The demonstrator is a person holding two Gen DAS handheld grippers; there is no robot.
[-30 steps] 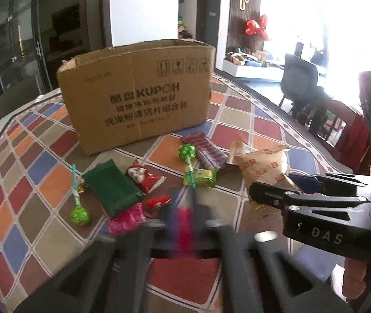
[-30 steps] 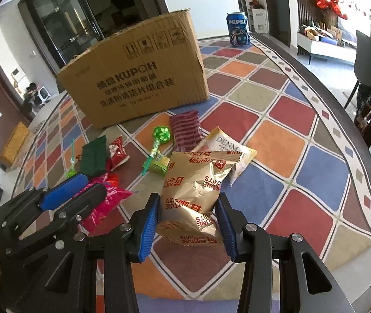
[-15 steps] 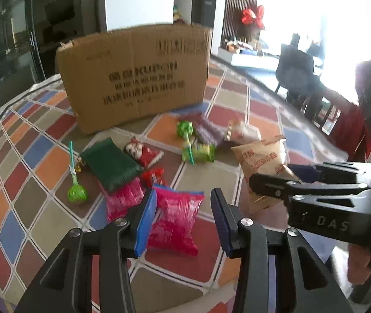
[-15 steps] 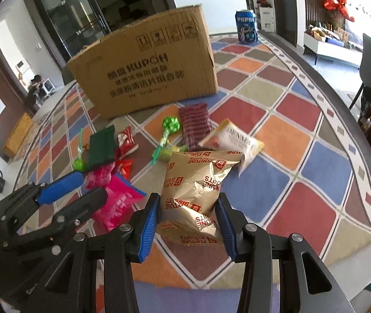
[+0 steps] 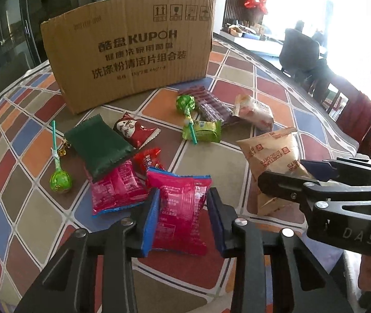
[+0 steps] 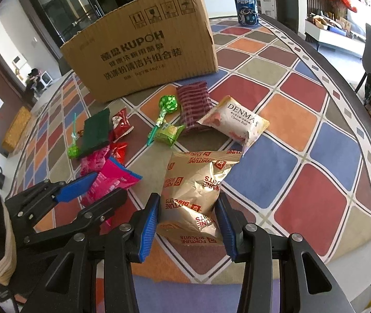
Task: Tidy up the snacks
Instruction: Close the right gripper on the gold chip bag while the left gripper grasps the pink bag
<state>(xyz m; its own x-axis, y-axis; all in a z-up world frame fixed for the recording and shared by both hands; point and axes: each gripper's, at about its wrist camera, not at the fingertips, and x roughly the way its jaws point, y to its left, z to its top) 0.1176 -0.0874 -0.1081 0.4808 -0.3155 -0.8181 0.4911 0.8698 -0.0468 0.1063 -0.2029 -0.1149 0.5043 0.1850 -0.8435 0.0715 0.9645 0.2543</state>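
Note:
My left gripper is shut on a pink snack packet and holds it over the table; it also shows in the right wrist view. My right gripper is shut on a gold Fortune Biscuits bag, also seen in the left wrist view. A brown KUPOH cardboard box stands at the back. Loose snacks lie in front of it: a green packet, a second pink packet, red packets, green lollipops, a striped maroon pack and a white Denmas bag.
The table wears a cloth of coloured squares. A Pepsi can stands behind the box at the right. Chairs stand beyond the table's right edge. The table's near edge runs just below the grippers.
My left gripper has closed on the pink packet and lifted it slightly toward me. The right gripper keeps its hold on the gold bag and has drawn back a little.

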